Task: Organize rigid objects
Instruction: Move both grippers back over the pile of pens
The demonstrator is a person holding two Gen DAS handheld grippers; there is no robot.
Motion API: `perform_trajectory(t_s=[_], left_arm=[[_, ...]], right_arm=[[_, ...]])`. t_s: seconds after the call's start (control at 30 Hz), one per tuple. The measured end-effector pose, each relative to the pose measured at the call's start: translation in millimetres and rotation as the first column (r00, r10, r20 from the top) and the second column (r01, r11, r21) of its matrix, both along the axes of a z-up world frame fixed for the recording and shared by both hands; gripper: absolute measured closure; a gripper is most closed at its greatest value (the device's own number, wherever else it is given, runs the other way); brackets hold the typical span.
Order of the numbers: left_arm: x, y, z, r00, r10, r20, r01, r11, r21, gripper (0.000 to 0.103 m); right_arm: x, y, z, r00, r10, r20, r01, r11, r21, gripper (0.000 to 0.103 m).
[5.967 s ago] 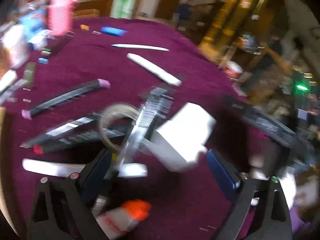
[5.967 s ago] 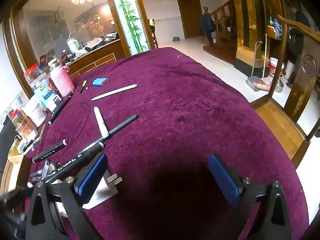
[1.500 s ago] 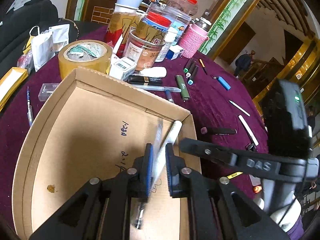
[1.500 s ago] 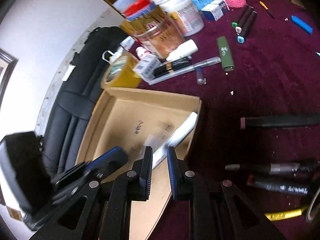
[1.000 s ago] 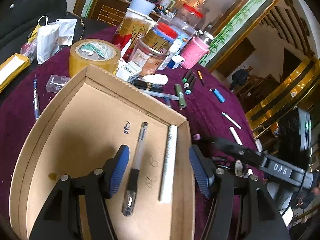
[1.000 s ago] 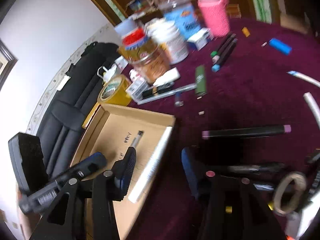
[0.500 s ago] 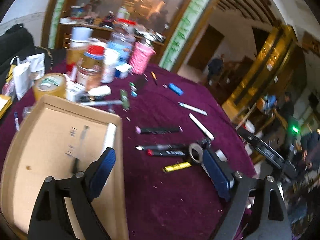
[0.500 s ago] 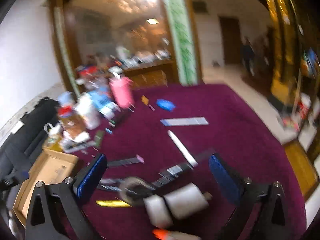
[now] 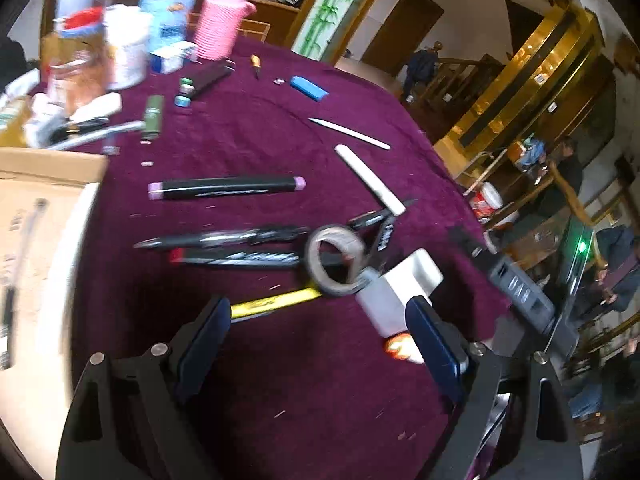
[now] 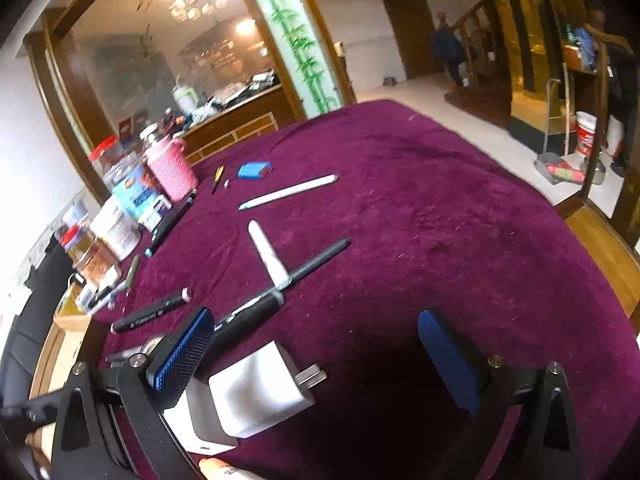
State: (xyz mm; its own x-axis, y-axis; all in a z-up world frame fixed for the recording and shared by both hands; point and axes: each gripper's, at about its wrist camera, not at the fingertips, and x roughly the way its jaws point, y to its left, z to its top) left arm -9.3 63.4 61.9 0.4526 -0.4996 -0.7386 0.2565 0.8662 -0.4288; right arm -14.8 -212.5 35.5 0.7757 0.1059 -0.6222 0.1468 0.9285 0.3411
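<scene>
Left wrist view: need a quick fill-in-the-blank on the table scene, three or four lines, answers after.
1. The tablecloth is ____ in colour.
2. The yellow marker lies between the pads of the left claw, whose jaws stand ____.
3. The black marker lying alone has ____ caps at both ends.
4. The tape roll lies beside the white ____, which shows its two metal prongs in the right wrist view.

Missing words: purple; open; pink; charger
</scene>
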Motion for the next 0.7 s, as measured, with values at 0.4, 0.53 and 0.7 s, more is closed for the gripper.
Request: perform_trajectory(t_s=[0.4,0.53,0.7], left_arm=[[41,-34,-17,0.999,-0.04,0.024,0.035,0.984,0.175,0.047],[47,-37,-27,0.997,-0.069,0.02,0.063,0.971,0.231,0.048],[53,-50,-36,0.993,-0.112,0.026,0.1,0.954,0.284,0.069]], right_arm=[[3,-4,-11,0.999,0.034,-0.039,-0.03,0.995,0.09,0.001],[4,-3,-13,0.997,0.046,-0.056,-0.04,0.994,0.106,0.001],[4,-2,-14,0.997,0.037,-0.061,-0.031,0.995,0.093,0.001]])
